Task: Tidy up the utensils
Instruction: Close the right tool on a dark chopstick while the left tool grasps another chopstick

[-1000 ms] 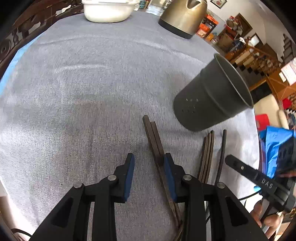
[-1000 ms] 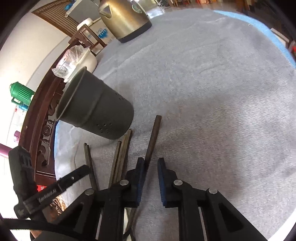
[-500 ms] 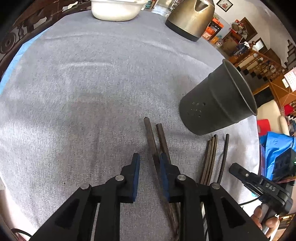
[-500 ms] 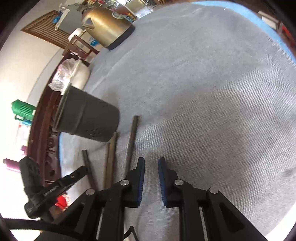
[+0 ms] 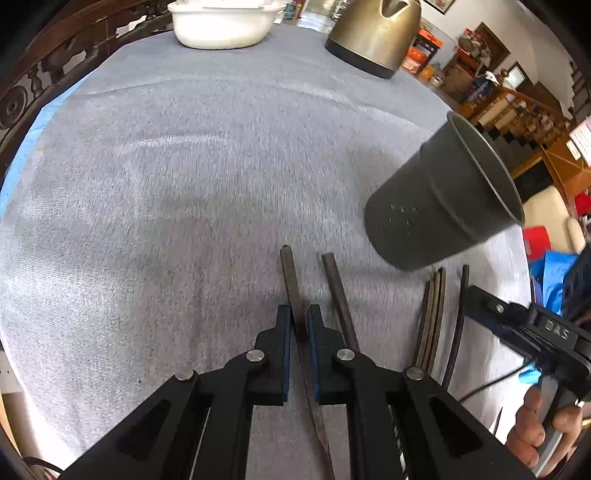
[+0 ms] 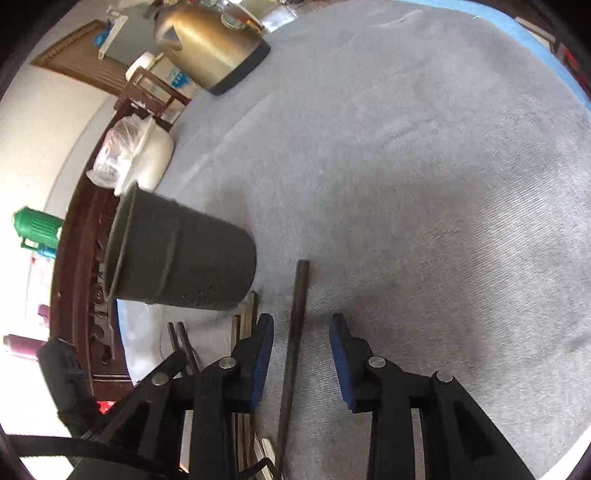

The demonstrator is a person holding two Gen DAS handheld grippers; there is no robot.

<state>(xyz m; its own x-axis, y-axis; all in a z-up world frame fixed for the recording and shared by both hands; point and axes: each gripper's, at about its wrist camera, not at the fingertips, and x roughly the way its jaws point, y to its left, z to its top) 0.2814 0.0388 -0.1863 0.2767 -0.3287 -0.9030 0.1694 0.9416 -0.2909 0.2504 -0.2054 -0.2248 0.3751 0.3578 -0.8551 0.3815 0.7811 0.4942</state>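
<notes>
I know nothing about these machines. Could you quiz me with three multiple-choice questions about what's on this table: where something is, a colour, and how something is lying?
1. Where does the dark cup stand?
A. on the grey cloth
B. on the floor
C. on a chair

2. What colour is the kettle?
A. red
B. brassy gold
C. white

3. How are the sticks next to the cup placed?
A. standing inside it
B. snapped in pieces
C. lying flat on the cloth

Answers: 1 A, its base rests on the cloth; 2 B, its body shines gold above a dark base; 3 C, they lie side by side at the cup's foot.
</notes>
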